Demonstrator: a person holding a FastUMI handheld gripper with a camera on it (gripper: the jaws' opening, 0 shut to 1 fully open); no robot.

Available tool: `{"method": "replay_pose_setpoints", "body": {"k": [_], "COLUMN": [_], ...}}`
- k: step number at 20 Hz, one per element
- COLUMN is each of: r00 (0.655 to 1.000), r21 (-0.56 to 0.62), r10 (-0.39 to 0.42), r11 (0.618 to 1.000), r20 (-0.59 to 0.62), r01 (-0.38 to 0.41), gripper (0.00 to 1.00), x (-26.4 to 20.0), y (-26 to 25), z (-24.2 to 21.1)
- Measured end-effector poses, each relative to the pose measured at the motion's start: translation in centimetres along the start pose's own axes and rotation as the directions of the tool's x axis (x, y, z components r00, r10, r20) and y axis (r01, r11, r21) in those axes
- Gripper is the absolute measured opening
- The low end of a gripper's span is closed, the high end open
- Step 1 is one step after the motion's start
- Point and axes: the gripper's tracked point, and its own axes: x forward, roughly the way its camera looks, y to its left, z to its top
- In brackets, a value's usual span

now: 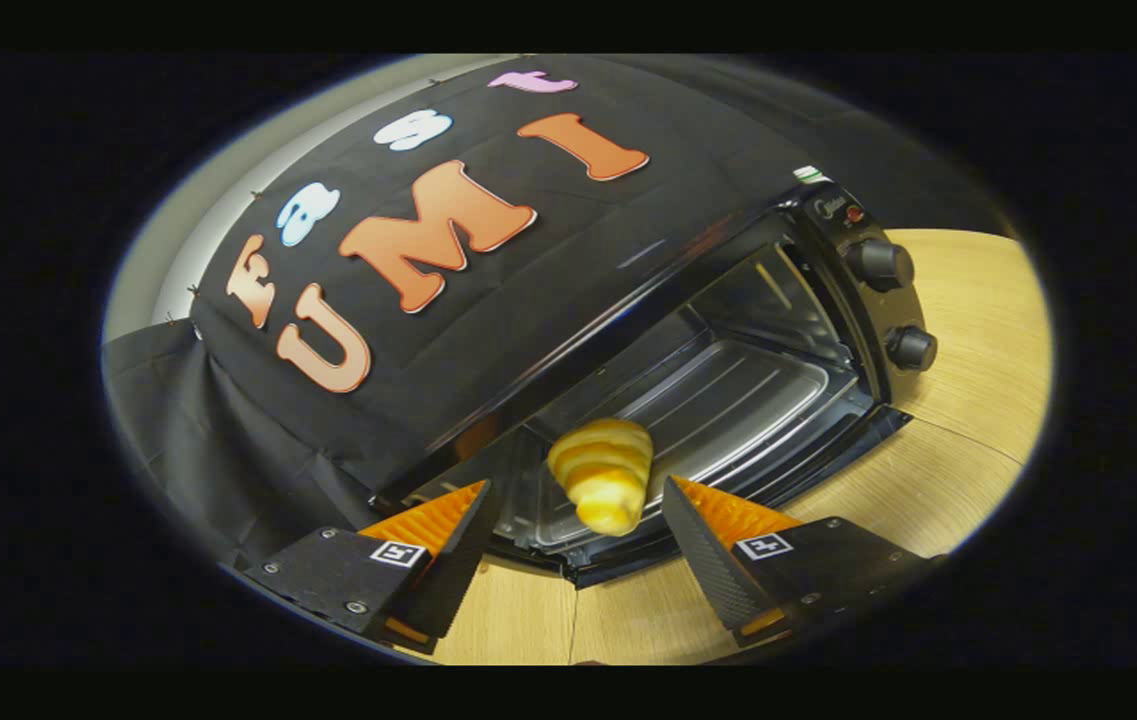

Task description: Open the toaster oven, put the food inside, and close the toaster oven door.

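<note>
The black toaster oven (833, 215) stands open on the wooden table, its cavity facing me, and the whole scene looks tilted. Inside it lies a metal tray (738, 395). A golden, striped croissant (604, 474) sits at the front of the cavity, over the near end of the tray. I cannot tell whether it rests there or is in the air. My gripper (576, 492) is open, its fingers spread wide on either side of the croissant, and neither finger touches it. The lowered door's edge (588, 572) shows just beyond the fingers.
Two round knobs (880, 263) (911, 347) sit on the oven's control panel at the right. The light wooden table (978, 380) stretches out to the right of the oven and under my fingers. Black cloth hangs behind and to the left of the oven.
</note>
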Motion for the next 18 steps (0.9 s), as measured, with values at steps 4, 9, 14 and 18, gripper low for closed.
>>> {"method": "replay_pose_setpoints", "body": {"k": [4,9,14,18], "r00": [1.0,0.999,0.997,0.995], "r21": [-0.071,-0.23,-0.382,-0.478], "r10": [0.019,0.02,-0.039,-0.079], "r11": [0.997,0.973,0.922,0.873], "r20": [0.012,0.026,0.065,0.058], "r01": [-0.018,-0.013,0.061,0.097], "gripper": [0.98,0.98,0.98,0.98], "x": [-4.6,-10.8,-15.7,-18.2], "y": [0.8,0.6,-2.6,-4.8], "z": [-0.3,-1.8,-2.4,-3.8]}}
